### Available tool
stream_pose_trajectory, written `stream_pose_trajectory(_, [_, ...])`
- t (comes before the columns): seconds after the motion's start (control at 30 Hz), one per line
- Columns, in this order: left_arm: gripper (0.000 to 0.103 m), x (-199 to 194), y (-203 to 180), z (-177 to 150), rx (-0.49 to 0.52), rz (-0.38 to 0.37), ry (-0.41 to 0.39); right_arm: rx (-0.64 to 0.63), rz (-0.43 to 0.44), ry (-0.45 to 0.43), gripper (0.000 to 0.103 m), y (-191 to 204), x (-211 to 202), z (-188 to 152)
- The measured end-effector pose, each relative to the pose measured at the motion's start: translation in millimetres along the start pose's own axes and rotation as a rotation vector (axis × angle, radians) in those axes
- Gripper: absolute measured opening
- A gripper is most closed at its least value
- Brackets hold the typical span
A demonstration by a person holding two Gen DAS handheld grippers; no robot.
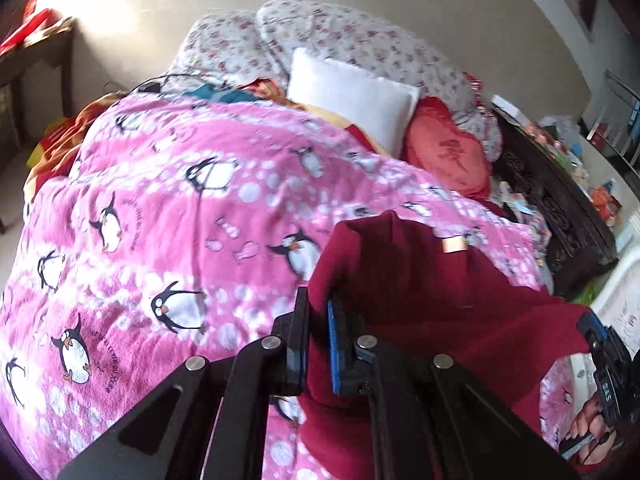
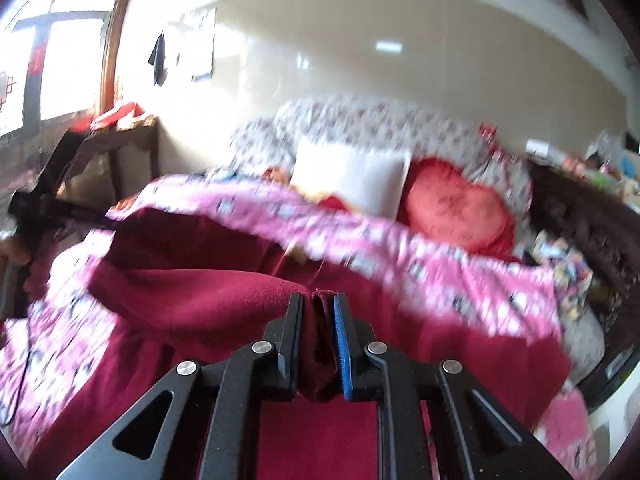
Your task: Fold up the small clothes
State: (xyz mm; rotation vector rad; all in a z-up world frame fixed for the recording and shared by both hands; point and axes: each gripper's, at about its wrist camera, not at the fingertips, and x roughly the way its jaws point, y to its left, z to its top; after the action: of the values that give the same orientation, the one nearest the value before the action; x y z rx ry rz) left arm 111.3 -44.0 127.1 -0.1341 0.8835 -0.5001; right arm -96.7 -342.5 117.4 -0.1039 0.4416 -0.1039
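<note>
A bedroom is shown, with a bed covered by a pink penguin-print blanket (image 1: 168, 208); a white pillow (image 1: 352, 96) and a red heart-shaped cushion (image 1: 448, 152) lie at its head against floral bedding (image 1: 344, 36). All places below are given relative to the white pillow. The dark red garment (image 1: 432, 280) is spread on the blanket on the side away from the pillow, nearest the cameras; a small tan label (image 1: 454, 245) is seen on its pillow-facing part. The left gripper (image 1: 318, 320) is closed on a raised fold of the garment's edge, cloth being pinched between its jaws. The right gripper (image 2: 318, 320) is likewise closed on a bunched ridge of the same cloth, which is seen squeezed between the black jaw and the blue-padded one. In the left wrist view the right gripper appears at the lower right margin, held in a person's hand (image 1: 592, 424). The garment's long axis is judged to run crosswise to the line toward the pillow, stretched between the two grips, so that neither hand is clearly nearer. The coming fold is judged to turn on this: both held points would have to travel together over the cloth lying toward the pillow. Blur in the right wrist view leaves the far hem uncertain.
</note>
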Motion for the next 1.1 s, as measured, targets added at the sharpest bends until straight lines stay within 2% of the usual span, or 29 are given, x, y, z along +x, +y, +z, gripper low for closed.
stream_pose_trajectory(0.07, [0.008, 15.5, 5.3, -3.5, -0.026, 0.023, 0.02, -0.002, -0.035, 0.078, 0.022, -3.1, 27.1, -8.2])
stream_pose_trajectory(0.1, [0.008, 26.2, 11.7, -8.3, -0.05, 0.034, 0.042, 0.011, -0.051, 0.141, 0.033, -7.2, 42.2, -17.2])
stream_pose_trajectory(0.13, [0.009, 33.5, 16.9, -9.5, -0.068, 0.035, 0.059, 0.027, -0.068, 0.212, 0.052, -14.3, 56.1, -26.2])
stream_pose_trajectory(0.17, [0.009, 40.3, 23.7, -10.9, -0.089, 0.032, 0.072, 0.074, -0.088, 0.31, 0.061, -26.3, 68.9, -40.2])
stream_pose_trajectory(0.2, [0.011, 40.2, 26.5, -12.7, -0.095, 0.031, 0.072, 0.119, -0.07, 0.329, 0.065, -34.1, 70.3, -45.7])
stream_pose_trajectory(0.27, [0.02, 34.5, 29.9, -12.0, -0.099, 0.025, 0.049, 0.191, -0.022, 0.306, 0.065, -45.5, 58.2, -48.6])
stream_pose_trajectory(0.33, [0.041, 19.2, 29.9, -8.0, -0.091, 0.029, 0.005, 0.194, -0.005, 0.276, 0.067, -45.2, 46.9, -43.4])
stream_pose_trajectory(0.4, [0.057, 1.6, 27.9, -4.8, -0.072, 0.046, -0.045, 0.181, 0.073, 0.222, 0.068, -32.4, 36.1, -27.8])
stream_pose_trajectory(0.43, [0.062, -4.7, 27.4, -4.7, -0.066, 0.051, -0.056, 0.179, 0.119, 0.209, 0.069, -25.6, 35.0, -21.3])
stream_pose_trajectory(0.53, [0.062, -17.9, 25.5, -16.7, -0.043, 0.042, -0.04, 0.15, 0.315, 0.188, 0.069, 10.6, 42.5, -0.9])
stream_pose_trajectory(0.63, [0.065, -18.2, 20.4, -45.0, 0.006, 0.056, 0.017, 0.024, 0.423, 0.182, 0.069, 59.6, 68.3, 14.9])
stream_pose_trajectory(0.77, [0.065, 2.1, 14.0, -80.4, 0.074, 0.076, 0.123, -0.103, 0.581, 0.226, 0.069, 121.1, 112.8, 29.4])
stream_pose_trajectory(0.83, [0.065, 10.6, 13.6, -89.4, 0.091, 0.09, 0.142, -0.175, 0.61, 0.245, 0.069, 142.0, 127.2, 31.8])
stream_pose_trajectory(0.9, [0.065, 16.0, 16.2, -92.7, 0.083, 0.088, 0.154, -0.271, 0.599, 0.263, 0.069, 163.3, 140.2, 29.7])
stream_pose_trajectory(0.97, [0.065, 19.0, 20.5, -95.0, 0.063, 0.077, 0.166, -0.33, 0.635, 0.316, 0.069, 175.0, 151.6, 23.6])
stream_pose_trajectory(1.03, [0.065, 18.3, 24.1, -96.6, 0.053, 0.059, 0.161, -0.353, 0.646, 0.34, 0.067, 178.5, 152.8, 19.6])
stream_pose_trajectory(1.1, [0.065, 17.8, 25.8, -97.7, 0.053, 0.052, 0.158, -0.328, 0.668, 0.321, 0.067, 172.1, 146.8, 20.3])
